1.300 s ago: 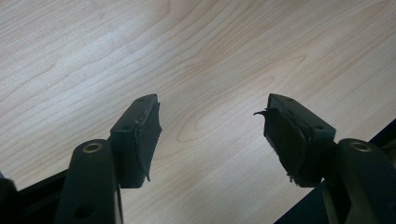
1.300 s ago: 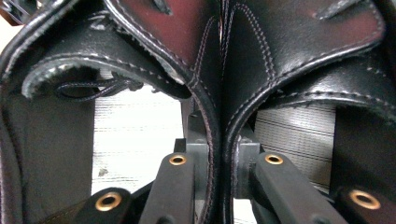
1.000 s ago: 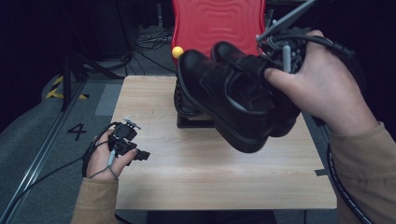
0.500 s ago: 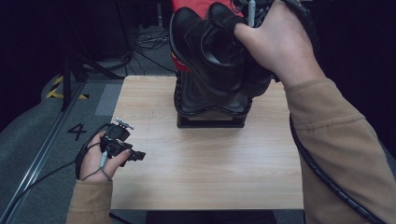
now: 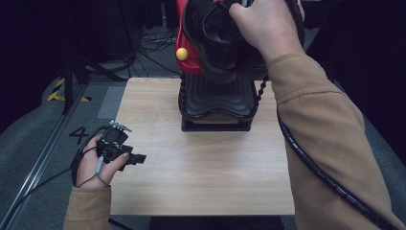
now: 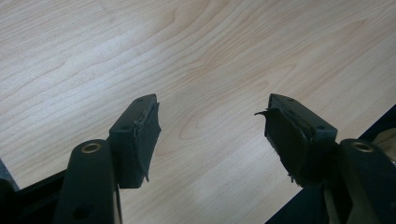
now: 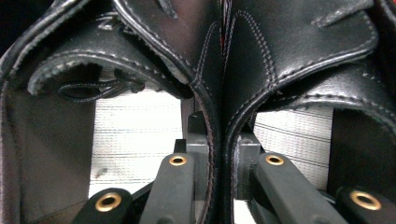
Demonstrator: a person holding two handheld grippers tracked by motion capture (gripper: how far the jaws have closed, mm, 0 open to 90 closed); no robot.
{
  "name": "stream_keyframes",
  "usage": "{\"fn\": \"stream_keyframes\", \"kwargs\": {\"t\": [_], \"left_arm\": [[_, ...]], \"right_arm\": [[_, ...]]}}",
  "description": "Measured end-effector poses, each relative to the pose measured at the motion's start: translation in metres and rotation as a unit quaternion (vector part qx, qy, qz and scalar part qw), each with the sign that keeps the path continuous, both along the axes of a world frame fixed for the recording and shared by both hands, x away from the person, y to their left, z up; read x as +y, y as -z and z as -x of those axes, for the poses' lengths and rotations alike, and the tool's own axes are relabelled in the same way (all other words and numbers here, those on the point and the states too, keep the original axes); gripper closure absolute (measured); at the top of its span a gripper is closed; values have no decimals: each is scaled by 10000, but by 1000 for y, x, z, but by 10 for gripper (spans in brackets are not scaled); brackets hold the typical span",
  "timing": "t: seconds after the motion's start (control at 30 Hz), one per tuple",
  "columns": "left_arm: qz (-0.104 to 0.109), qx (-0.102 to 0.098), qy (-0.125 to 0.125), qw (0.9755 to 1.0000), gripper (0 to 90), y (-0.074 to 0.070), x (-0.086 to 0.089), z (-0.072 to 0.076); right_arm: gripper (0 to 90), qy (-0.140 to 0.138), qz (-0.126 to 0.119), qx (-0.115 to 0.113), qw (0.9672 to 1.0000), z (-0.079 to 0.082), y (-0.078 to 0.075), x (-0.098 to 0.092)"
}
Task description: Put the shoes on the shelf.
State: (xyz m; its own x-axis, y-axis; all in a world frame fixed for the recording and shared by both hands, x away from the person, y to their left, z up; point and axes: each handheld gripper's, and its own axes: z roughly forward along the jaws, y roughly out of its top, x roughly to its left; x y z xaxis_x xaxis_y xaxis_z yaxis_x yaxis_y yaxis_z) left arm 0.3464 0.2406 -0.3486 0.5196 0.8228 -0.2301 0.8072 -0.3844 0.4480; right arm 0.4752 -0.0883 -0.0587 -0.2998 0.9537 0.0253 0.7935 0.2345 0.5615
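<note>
A pair of black leather shoes (image 5: 215,43) hangs high at the far side of the table, in front of the red shelf (image 5: 184,26) of a shoe rack. In the right gripper view my right gripper (image 7: 219,140) is shut on the shoes (image 7: 219,70), pinching their two inner walls together. In the high view the right hand (image 5: 268,26) covers that gripper. My left gripper (image 5: 135,158) rests low at the table's left edge in the left hand. Its jaws stand open over bare wood (image 6: 212,126), with nothing between them.
The rack's black wavy lower shelf (image 5: 218,98) stands at the far middle of the wooden table (image 5: 201,182). A yellow knob (image 5: 182,53) sticks out on the rack's left side. A coiled cable (image 5: 311,163) trails along the right sleeve. Cables lie on the floor behind.
The right hand has carried the shoes up and away from the person, from above the table's right half to the red shelf. The left hand has hardly moved.
</note>
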Motion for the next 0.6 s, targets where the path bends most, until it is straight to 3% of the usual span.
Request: {"fn": "stream_keyframes", "kwargs": {"t": [0.23,0.47,0.6], "left_arm": [[33,-17,77,10000,360,0,2,1],[142,-28,1,9999,360,-1,8,3],[173,-30,-10,9998,360,-1,10,3]], "right_arm": [[817,171,-129,-192,9996,-17,1,3],[817,471,-86,-436,9979,-36,-2,4],[816,508,-81,-490,9975,-44,-1,6]]}}
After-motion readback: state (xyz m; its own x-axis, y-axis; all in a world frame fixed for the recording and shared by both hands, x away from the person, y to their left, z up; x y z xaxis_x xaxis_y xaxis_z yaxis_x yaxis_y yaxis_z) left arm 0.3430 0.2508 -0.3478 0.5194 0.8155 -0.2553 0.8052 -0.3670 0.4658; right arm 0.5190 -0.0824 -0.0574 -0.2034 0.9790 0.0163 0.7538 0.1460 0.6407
